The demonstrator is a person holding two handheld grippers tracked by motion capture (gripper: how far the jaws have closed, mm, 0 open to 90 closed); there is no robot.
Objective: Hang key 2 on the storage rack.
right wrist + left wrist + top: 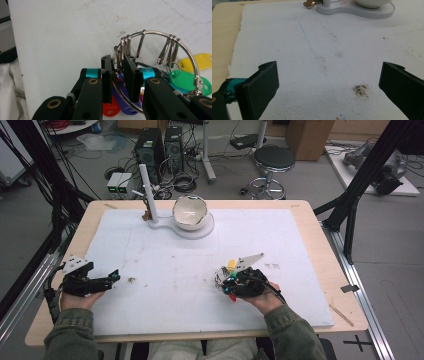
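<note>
Covering the wooden table [320,227], a stained white sheet [260,245].

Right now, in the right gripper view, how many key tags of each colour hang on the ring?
On the ring:
Yellow tag: 1
Green tag: 1
Purple tag: 1
Red tag: 1
Total: 4 tags in plain sight; the right gripper may hide others.

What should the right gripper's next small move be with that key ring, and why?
Probably lift it a little and carry it toward the white stand at the far side of the table. The right gripper is shut on the key ring, with coloured tags hanging from it, so the grasp looks done. The left gripper is open over the white mat.
</note>
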